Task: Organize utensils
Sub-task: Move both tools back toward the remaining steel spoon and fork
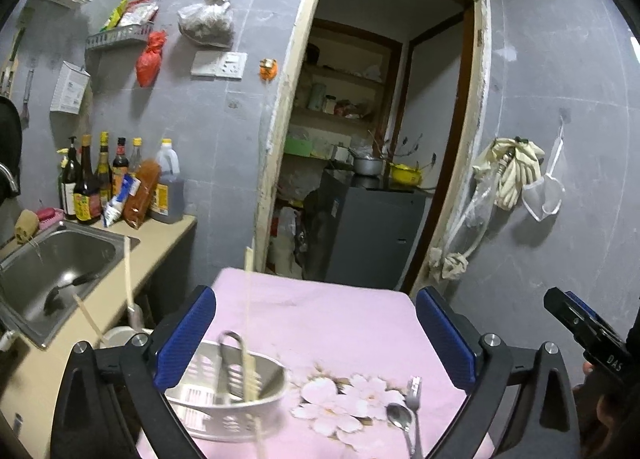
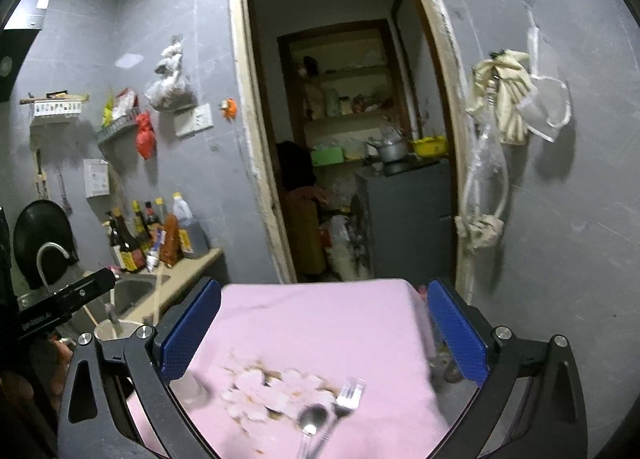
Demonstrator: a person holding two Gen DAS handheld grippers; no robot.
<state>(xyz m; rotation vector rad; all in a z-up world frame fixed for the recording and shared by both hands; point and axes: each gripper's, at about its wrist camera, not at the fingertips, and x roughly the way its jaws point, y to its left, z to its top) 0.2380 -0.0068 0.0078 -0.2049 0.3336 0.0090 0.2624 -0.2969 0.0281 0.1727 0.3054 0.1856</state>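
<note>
A white slotted utensil basket [image 1: 224,399] stands on the pink flowered tablecloth [image 1: 328,319], holding metal tongs [image 1: 232,363] and pale chopsticks [image 1: 252,375]. A metal spoon [image 1: 400,417] and fork [image 1: 414,395] lie side by side on the cloth to its right. My left gripper [image 1: 316,339] hangs above the table, open, nothing between its blue pads. In the right wrist view the spoon [image 2: 314,419] and fork [image 2: 350,393] lie blurred below my right gripper [image 2: 324,333], which is also open and empty. The right gripper's body [image 1: 588,335] shows at the left view's right edge.
A steel sink [image 1: 60,267] with a dark ladle [image 1: 68,287] sits in the beige counter [image 1: 160,243] left of the table, with sauce bottles [image 1: 120,183] behind. A doorway [image 1: 380,139] to a pantry opens beyond the table. Cloths [image 1: 516,175] hang on the grey wall.
</note>
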